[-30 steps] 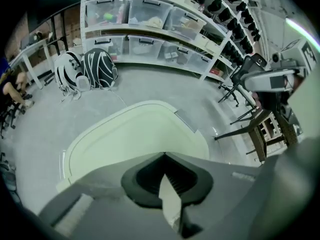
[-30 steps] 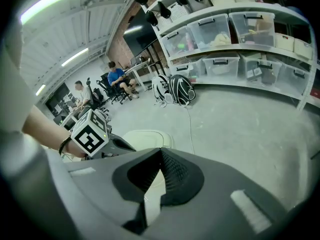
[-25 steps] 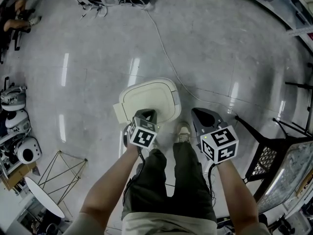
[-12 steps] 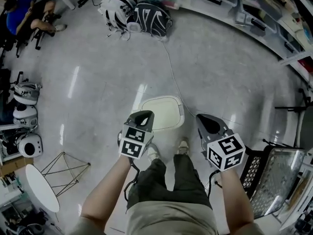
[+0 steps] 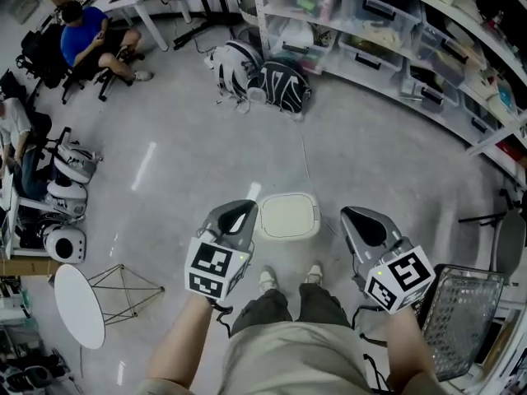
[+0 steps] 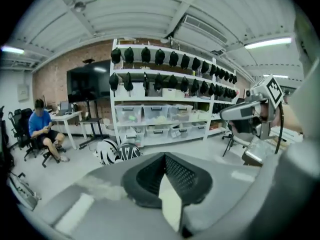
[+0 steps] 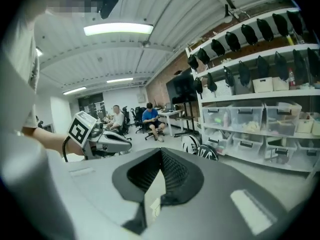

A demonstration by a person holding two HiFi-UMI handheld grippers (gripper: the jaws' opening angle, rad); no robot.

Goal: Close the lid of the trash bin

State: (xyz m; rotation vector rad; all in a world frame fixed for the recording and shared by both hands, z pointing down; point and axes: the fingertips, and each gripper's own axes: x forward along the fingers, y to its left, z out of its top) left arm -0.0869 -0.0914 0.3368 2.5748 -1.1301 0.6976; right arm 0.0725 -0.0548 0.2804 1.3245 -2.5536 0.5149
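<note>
Head view: one trash bin (image 5: 289, 230) on the grey floor (image 5: 165, 122), its lid (image 5: 288, 212) down flat. It sits just ahead of my two shoes (image 5: 268, 280) and between my two grippers, clear of both. My left gripper (image 5: 237, 214) shows just left of the bin and my right gripper (image 5: 362, 220) a bit further off on the right. Each carries one marker cube (image 5: 212, 271). Room: long shelving (image 5: 370, 23) with clear boxes across the top and two bags (image 5: 284, 85) on the floor in front of it. One round white tabletop (image 5: 78, 307) is lower left and one person in blue (image 5: 82, 35) sits upper left. Left gripper view: my fingers (image 6: 182, 176) are clenched pad to pad with nothing in them. Beyond them are the white shelving, two rows of dark helmet-shaped items (image 6: 170, 59), one black screen (image 6: 90, 81), a brick wall and a ribbed ceiling with strip lights. The right gripper shows at the right edge. Right gripper view: fingers (image 7: 175, 176) clenched too, empty. The left gripper is at left with two seated people (image 7: 116, 116) behind it, and the shelving is on the right.
</note>
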